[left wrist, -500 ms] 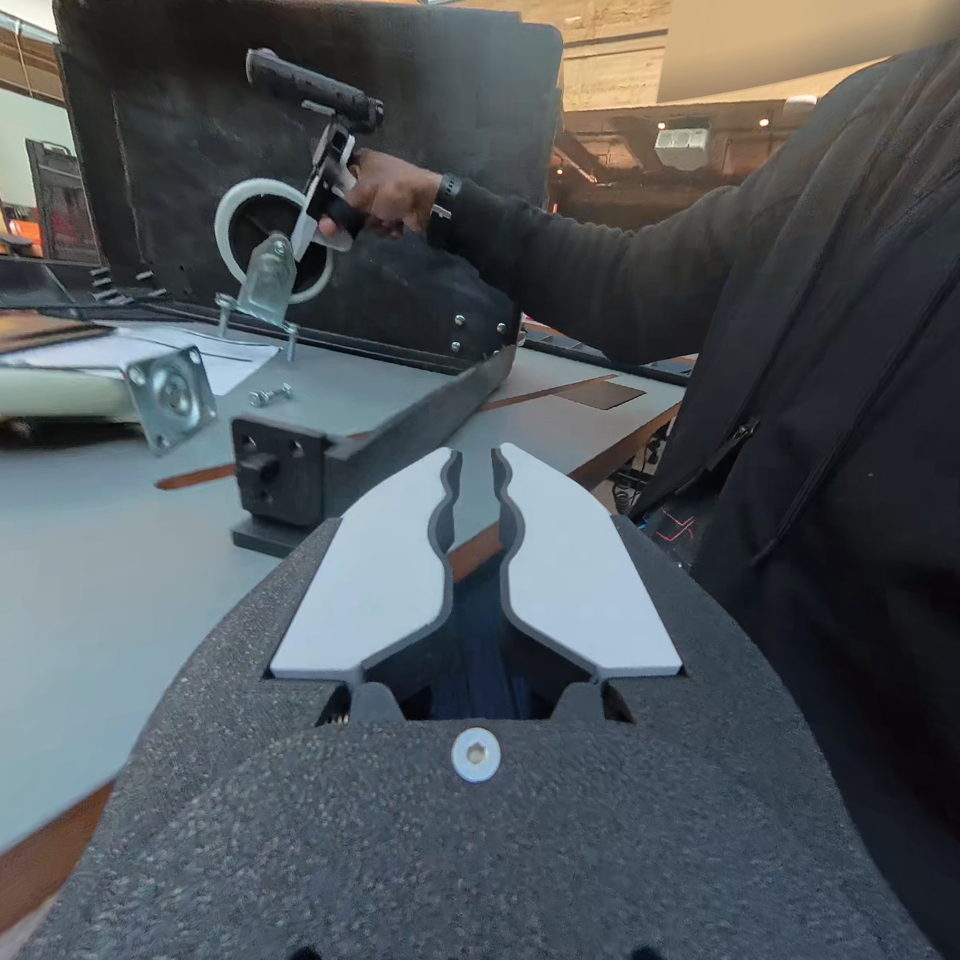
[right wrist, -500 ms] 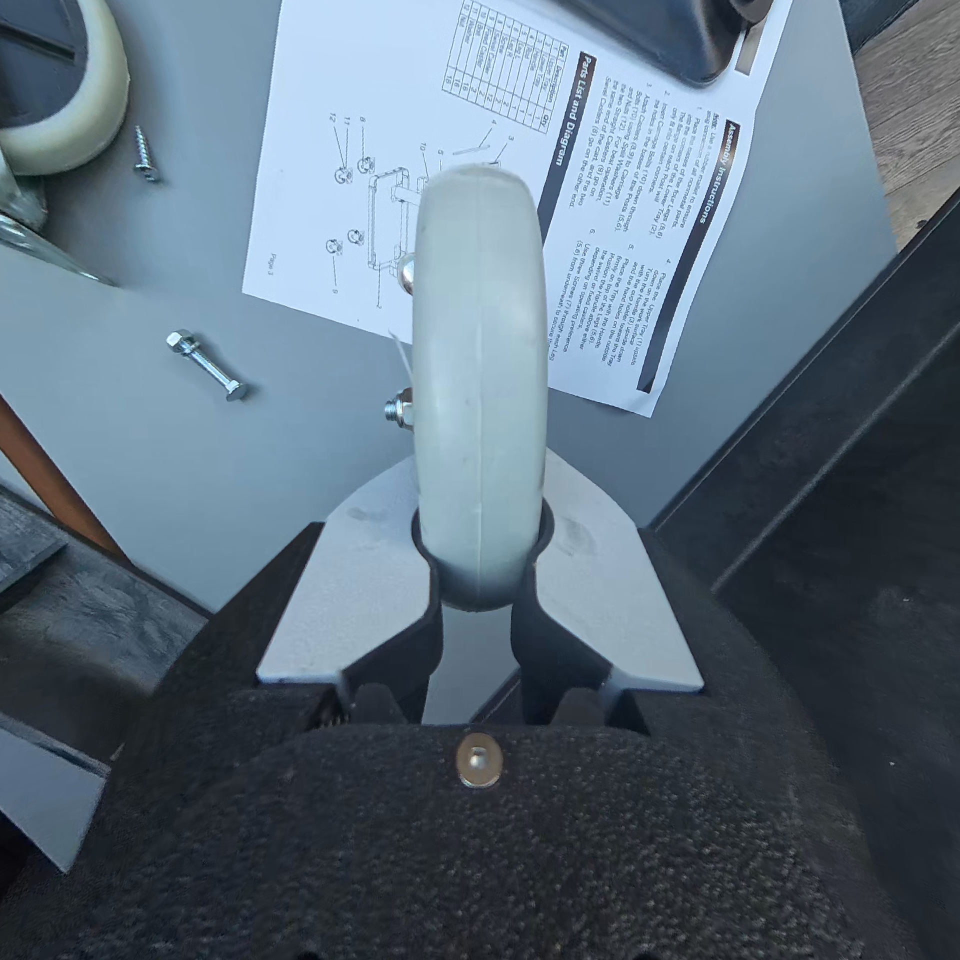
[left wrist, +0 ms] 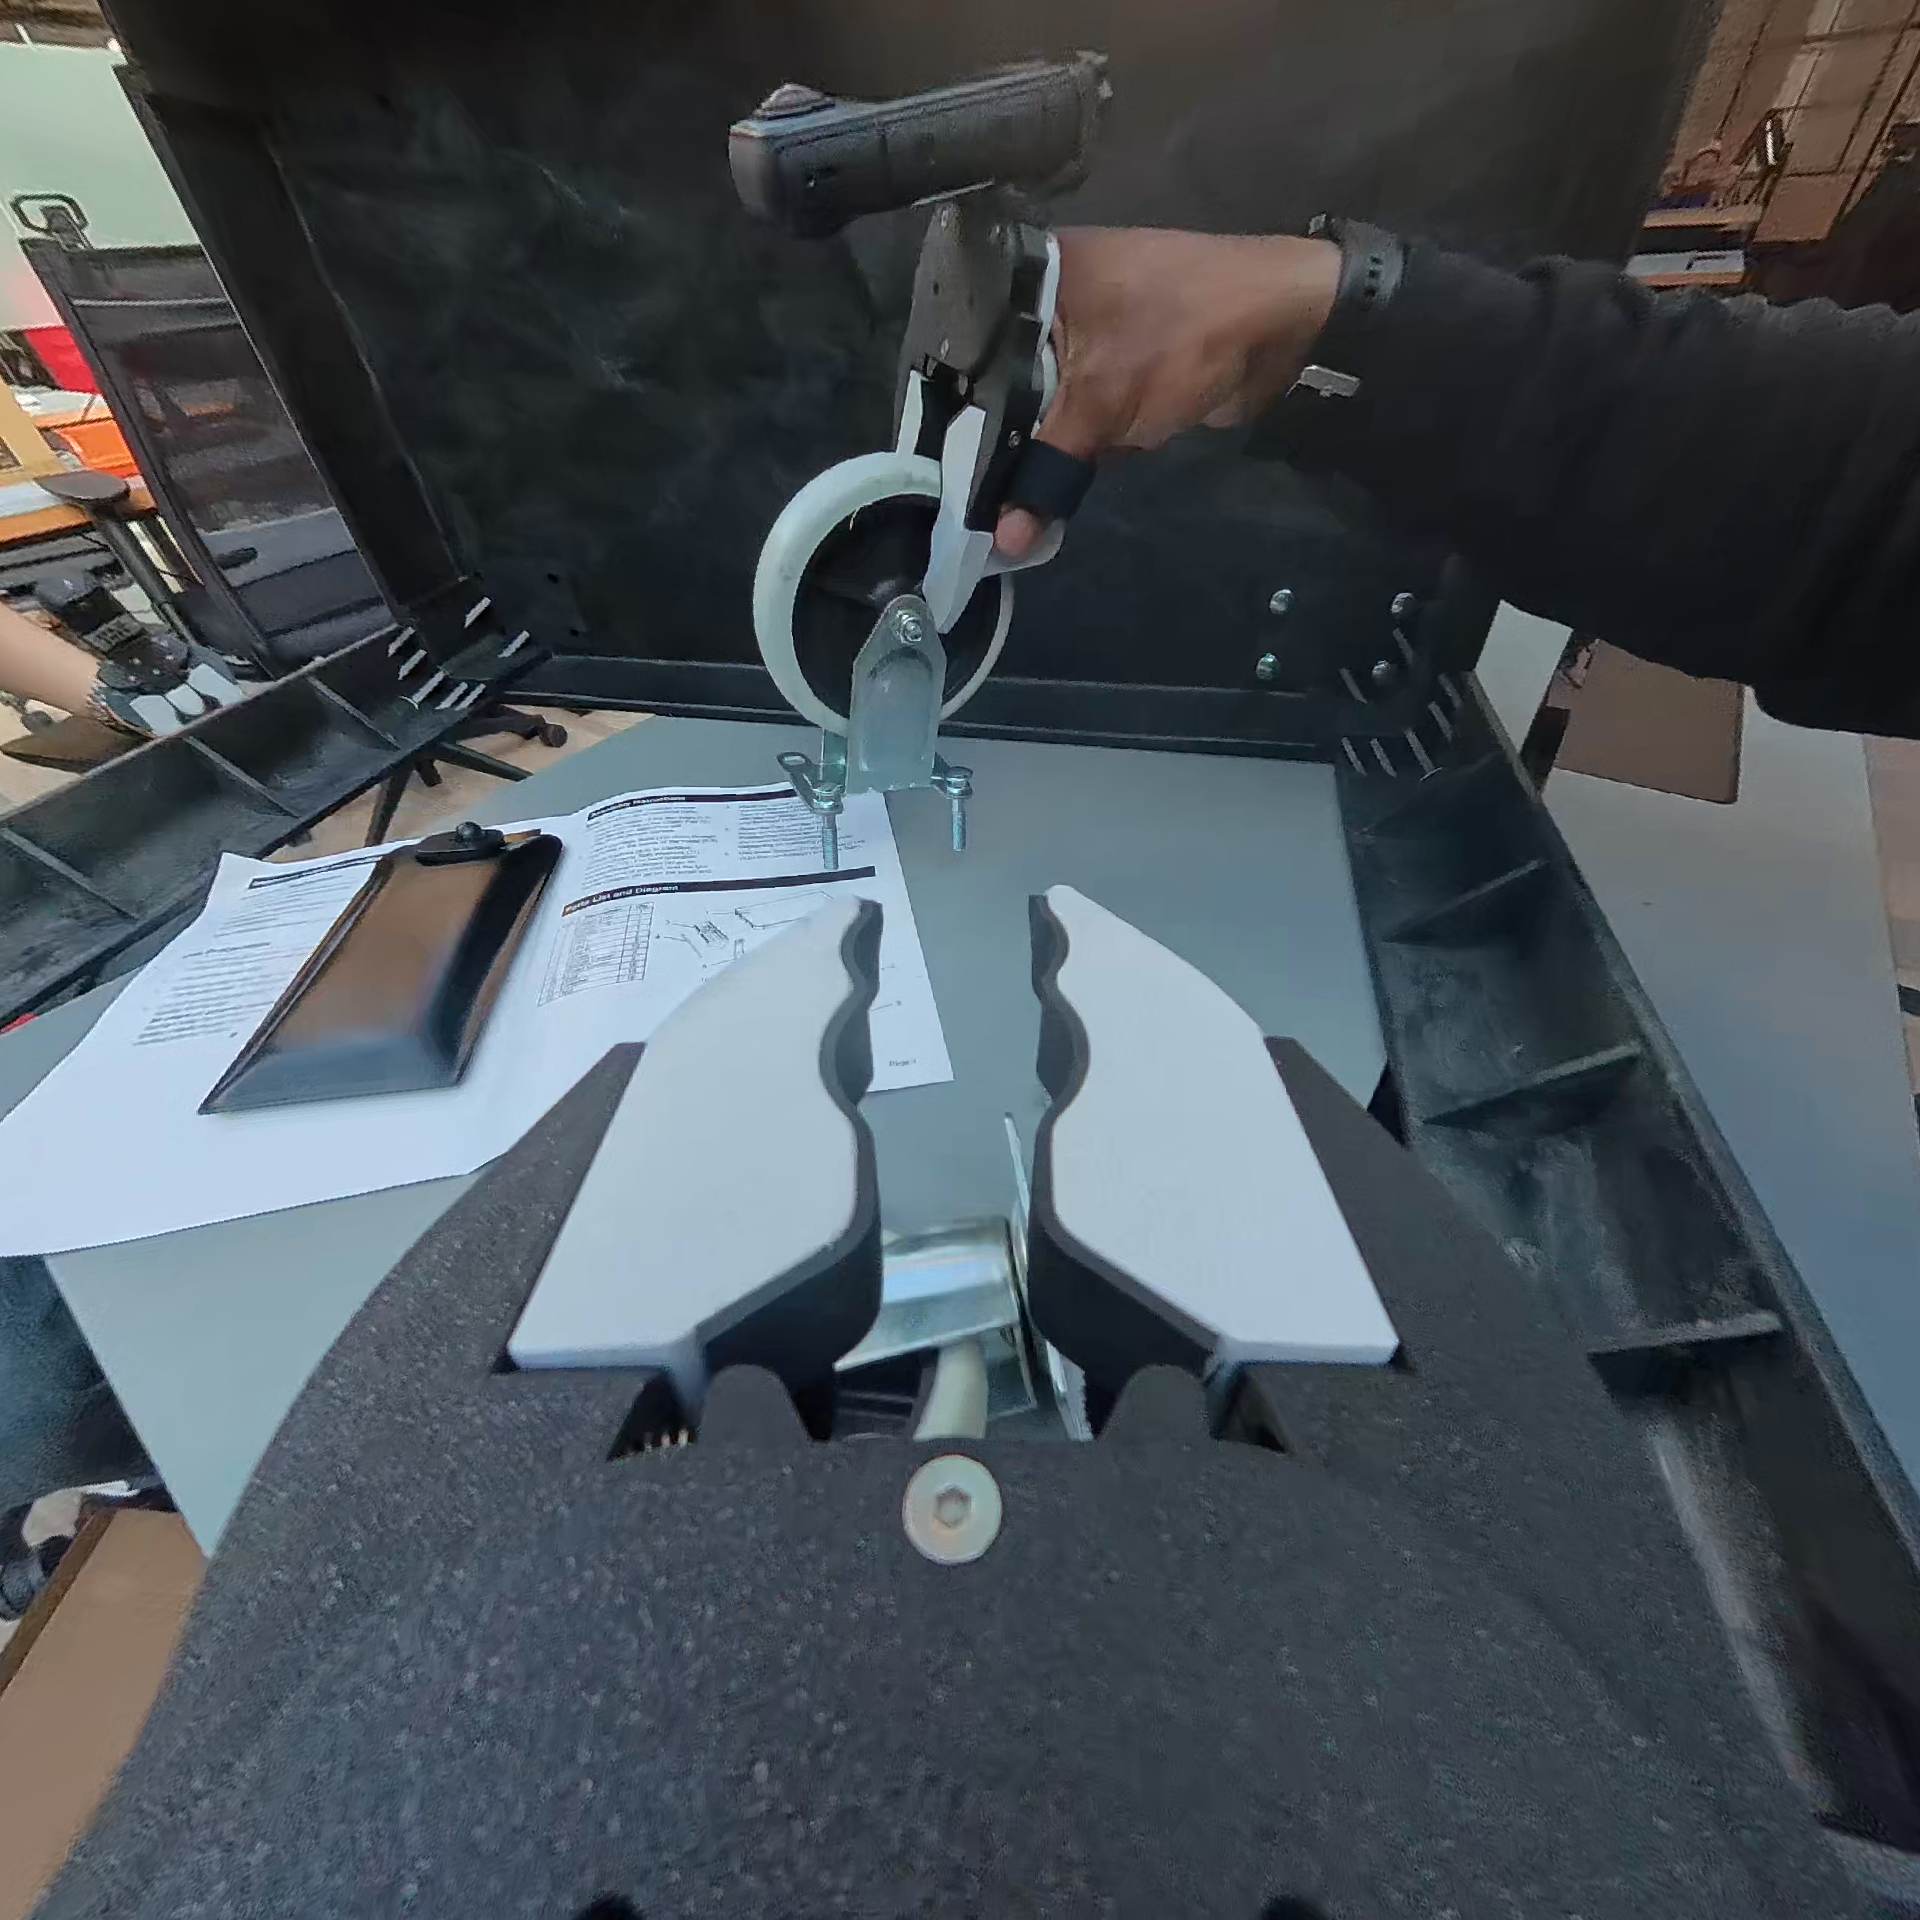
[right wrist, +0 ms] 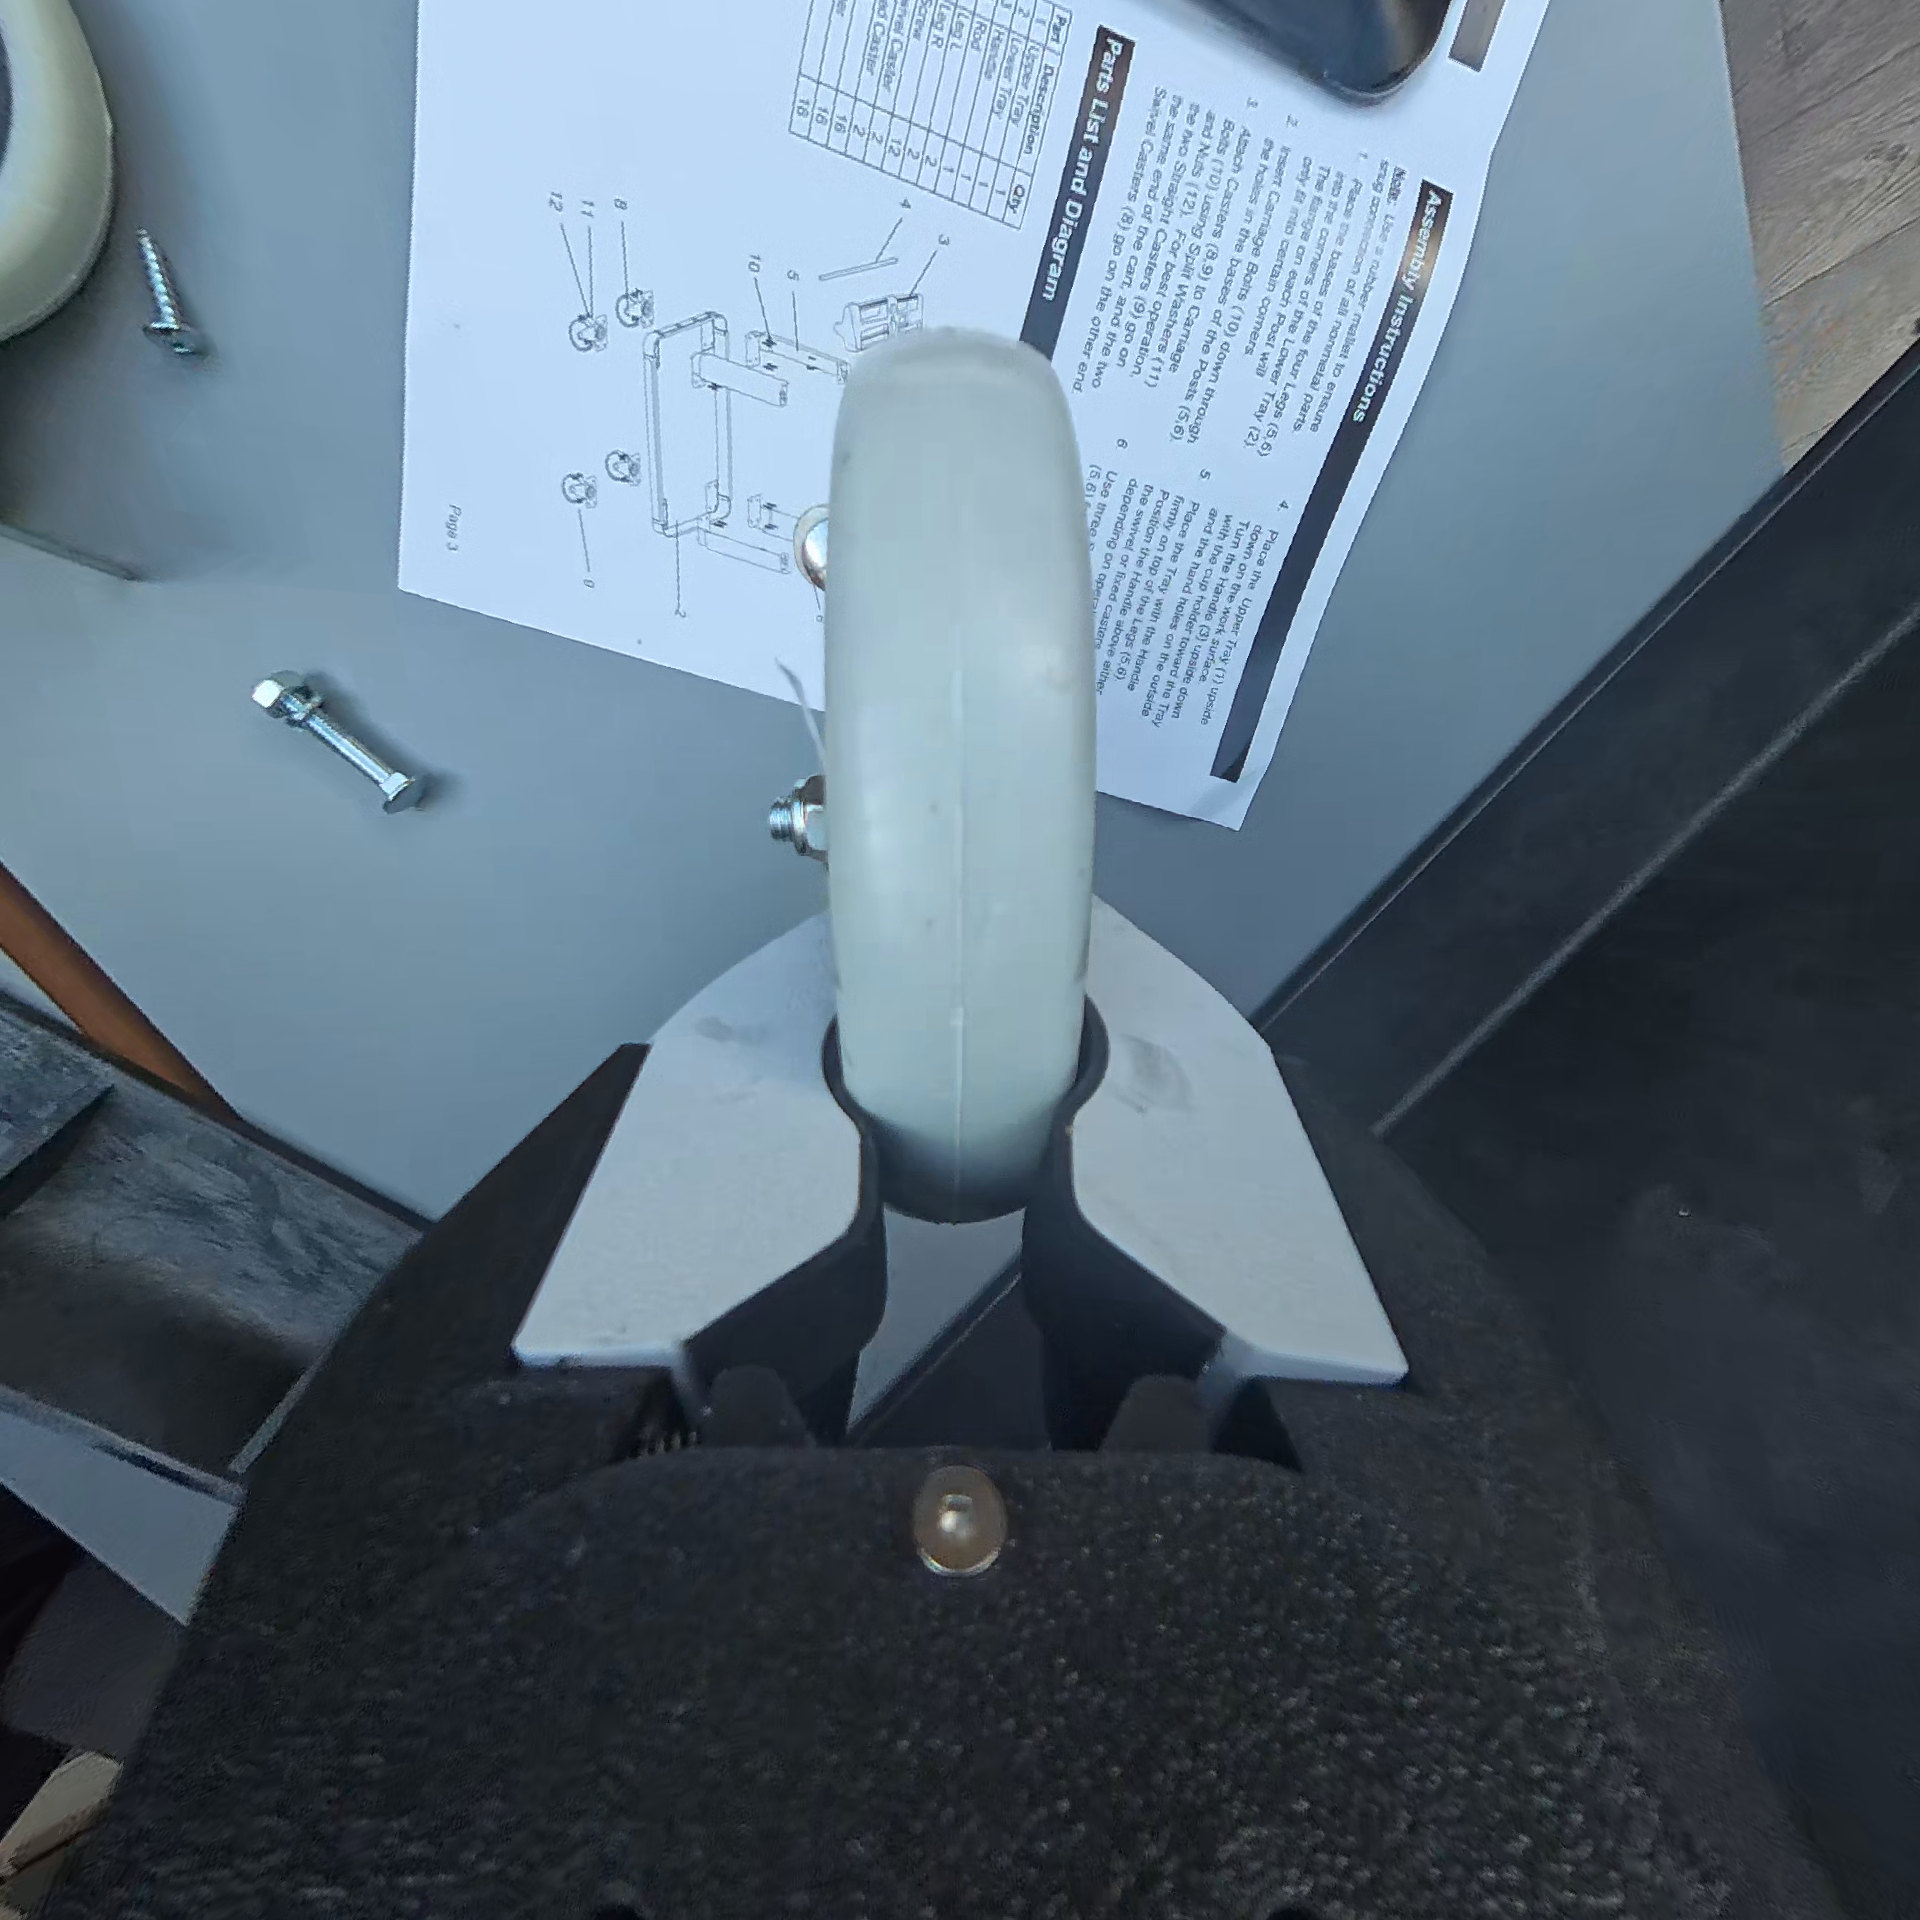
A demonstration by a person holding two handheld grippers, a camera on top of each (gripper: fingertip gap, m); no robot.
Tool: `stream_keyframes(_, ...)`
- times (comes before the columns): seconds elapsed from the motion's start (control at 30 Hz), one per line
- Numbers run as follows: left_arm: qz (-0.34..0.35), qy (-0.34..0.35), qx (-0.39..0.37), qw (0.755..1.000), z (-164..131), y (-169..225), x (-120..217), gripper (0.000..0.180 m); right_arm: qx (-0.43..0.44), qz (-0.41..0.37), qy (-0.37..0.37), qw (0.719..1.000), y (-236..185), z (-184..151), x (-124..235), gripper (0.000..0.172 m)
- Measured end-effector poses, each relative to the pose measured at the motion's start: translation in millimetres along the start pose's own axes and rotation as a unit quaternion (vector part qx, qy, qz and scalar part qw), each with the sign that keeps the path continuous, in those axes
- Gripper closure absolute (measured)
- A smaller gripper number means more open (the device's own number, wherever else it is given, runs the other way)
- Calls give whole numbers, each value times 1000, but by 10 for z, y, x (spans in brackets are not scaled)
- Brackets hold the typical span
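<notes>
My right gripper (right wrist: pixel 961 1101): clenched on a pale grey caster wheel (right wrist: pixel 961 727), both pads pressed to its tread; wheel hangs above the grey table (right wrist: pixel 468 935), its steel bracket (left wrist: pixel 888 717) and two bolts pointing down.

My left gripper (left wrist: pixel 945 997): released, fingers apart with nothing between the tips, over the table; a second caster's metal plate (left wrist: pixel 951 1299) lies beneath its base.

Nearby: printed instruction sheet (right wrist: pixel 727 260), black tray piece (left wrist: pixel 395 977) on it, loose bolt (right wrist: pixel 343 743), screw (right wrist: pixel 166 291), black moulded cart panel (left wrist: pixel 1558 1091) on my right.
</notes>
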State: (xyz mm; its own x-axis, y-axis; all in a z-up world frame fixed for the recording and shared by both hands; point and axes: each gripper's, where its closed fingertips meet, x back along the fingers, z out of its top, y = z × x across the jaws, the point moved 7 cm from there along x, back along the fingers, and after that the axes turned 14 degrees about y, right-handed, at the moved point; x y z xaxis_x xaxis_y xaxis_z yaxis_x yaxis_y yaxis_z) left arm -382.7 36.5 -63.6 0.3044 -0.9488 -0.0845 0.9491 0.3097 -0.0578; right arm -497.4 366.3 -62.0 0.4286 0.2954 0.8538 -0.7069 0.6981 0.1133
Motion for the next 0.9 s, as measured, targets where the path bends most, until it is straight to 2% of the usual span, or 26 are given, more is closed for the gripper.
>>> stream_keyframes(0.23, -1, -77, 32, 997, -428, -555, -994, 152, -24, 8, -5, 1000, 157, 154, -144, 143)
stream_keyframes(0.43, 3, -169, 16, 985, -738, -812, -1531, 148, -27, 14, -18, 999, 259, 314, -260, 143)
stream_keyframes(0.6, -4, -167, 42, 985, -866, -754, -1544, 148, -31, 2, -28, 999, 403, 435, -339, 143)
stream_keyframes(0.9, 23, -127, 19, 991, -645, -515, -1025, 150, -54, -20, -44, 997, 630, 482, -618, 143)
